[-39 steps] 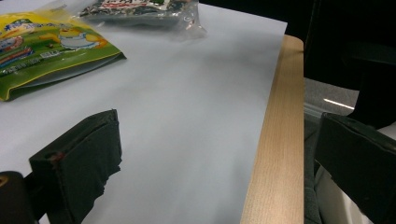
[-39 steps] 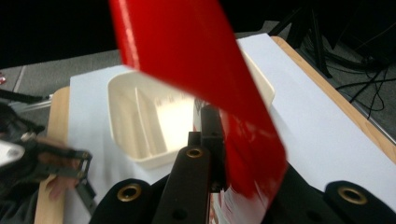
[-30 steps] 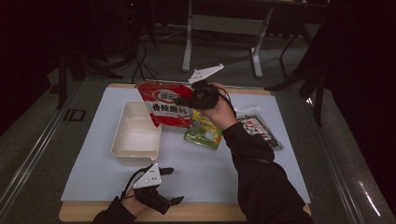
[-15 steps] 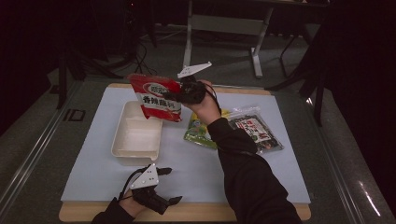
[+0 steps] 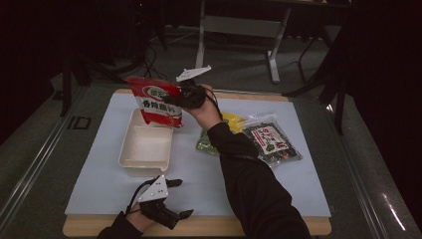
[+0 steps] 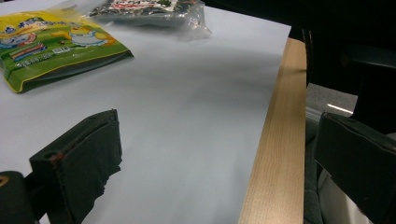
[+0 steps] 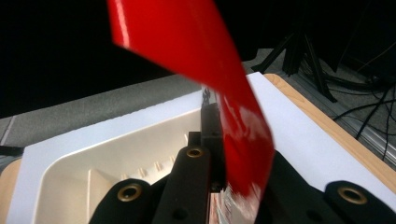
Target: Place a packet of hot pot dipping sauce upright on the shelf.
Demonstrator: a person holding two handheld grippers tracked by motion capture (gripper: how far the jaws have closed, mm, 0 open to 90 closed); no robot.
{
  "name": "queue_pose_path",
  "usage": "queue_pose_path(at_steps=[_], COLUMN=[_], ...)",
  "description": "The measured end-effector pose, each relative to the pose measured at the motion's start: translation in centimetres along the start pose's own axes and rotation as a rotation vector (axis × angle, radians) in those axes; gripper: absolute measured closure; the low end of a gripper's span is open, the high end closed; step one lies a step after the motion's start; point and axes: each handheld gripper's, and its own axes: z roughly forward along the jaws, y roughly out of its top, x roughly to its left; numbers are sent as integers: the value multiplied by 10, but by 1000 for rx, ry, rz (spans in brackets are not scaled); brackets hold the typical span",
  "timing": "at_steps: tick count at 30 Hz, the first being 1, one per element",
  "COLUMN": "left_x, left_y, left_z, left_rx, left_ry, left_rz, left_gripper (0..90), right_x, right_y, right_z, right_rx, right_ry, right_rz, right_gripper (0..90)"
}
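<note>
STEP: carrying red snack bag (image 5: 158, 102) to cream tray (image 5: 130, 160) | RIGHT: right gripper (image 5: 185, 96) clamped on bag edge, bag aloft over tray's far end | LEFT: left gripper (image 5: 171, 199) jaws apart, idle near table's front edge | NEXT: likely lower into tray, then release

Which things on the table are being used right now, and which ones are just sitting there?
Being used:
- red snack bag, pinched in the right gripper and held up
- white tray, right under the bag

Just sitting there:
- green and yellow snack bag, flat on the white mat
- clear packet of dark food, beside it
- left gripper, jaws open, holding nothing, near the table's front edge
</note>
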Motion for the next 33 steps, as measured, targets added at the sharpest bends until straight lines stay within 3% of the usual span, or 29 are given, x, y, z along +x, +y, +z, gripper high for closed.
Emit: queue_pose_path(at_steps=[18, 24, 29, 33], left_x=[0, -1, 0, 0], left_y=[-1, -2, -2, -3], left_z=[-4, -3, -2, -2], left_rx=[0, 5, 12, 14], left_ry=[-3, -5, -6, -8], left_rz=[0, -1, 0, -2], left_gripper=[24, 25, 24, 25], right_x=[-4, 0, -3, -3], right_y=[-12, -13, -15, -17], right_z=[49, 50, 50, 51], right_rx=[14, 20, 15, 23], right_ry=[3, 0, 5, 3], right_rz=[9, 3, 45, 46], right_gripper=[900, 900, 900, 900])
